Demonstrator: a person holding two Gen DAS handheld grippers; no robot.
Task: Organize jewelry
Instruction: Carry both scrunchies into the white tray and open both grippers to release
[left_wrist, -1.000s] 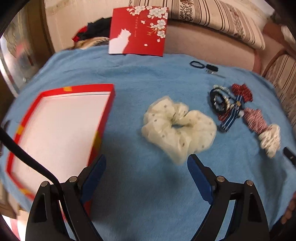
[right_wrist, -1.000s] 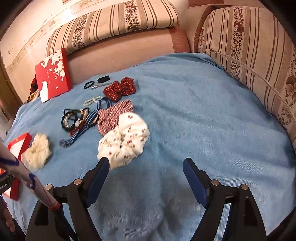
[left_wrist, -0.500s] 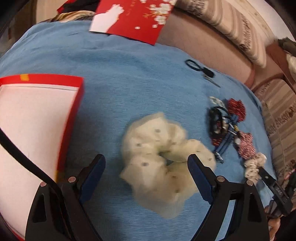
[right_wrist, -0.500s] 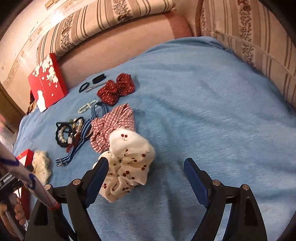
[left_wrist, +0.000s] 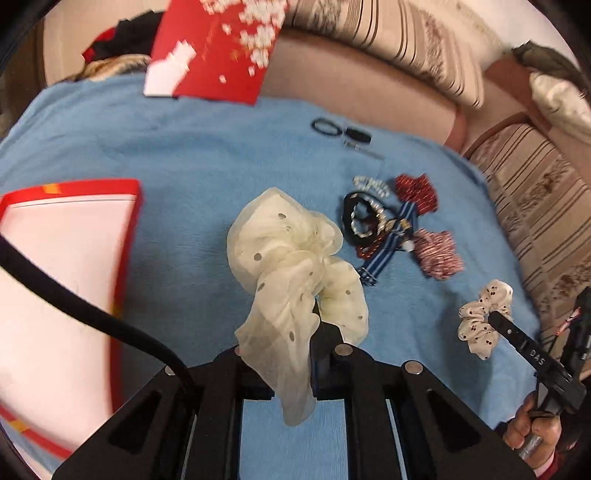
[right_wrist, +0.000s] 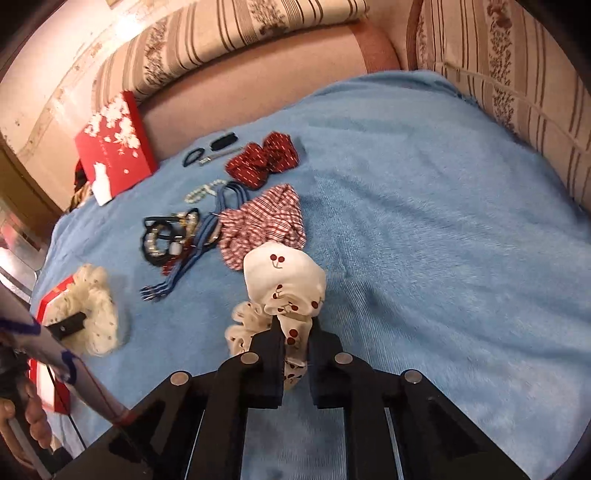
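Jewelry and hair pieces, spread on blue blanket (right_wrist: 424, 206) over striped sofa (right_wrist: 517, 74).

- Cream dotted scrunchie (left_wrist: 291, 266): pinched in left gripper (left_wrist: 291, 354), fingers narrowed onto the fabric, gauze draped over them; red box (left_wrist: 125, 236) with white interior just to its left.
- Cherry-print scrunchie (right_wrist: 284, 288): clamped in right gripper (right_wrist: 295, 347), fingers closed tight on its near folds; far end touching red-checked scrunchie (right_wrist: 266, 221).
- Dark red bow (right_wrist: 264, 160): beyond the checked piece, flat on blanket.
- Blue striped straps (right_wrist: 199, 243): left of checked scrunchie, running near-left to far-right.
- Black hair ties with pearl beads (right_wrist: 166, 236): tangled cluster touching the straps on the left.
- Small pearl clip (right_wrist: 203, 192): far of the cluster.
- Black hair ring (right_wrist: 194, 157), black clip (right_wrist: 223, 142): far edge, side by side.
- Red lid with white blossoms (right_wrist: 114, 147): propped against sofa back, far left.
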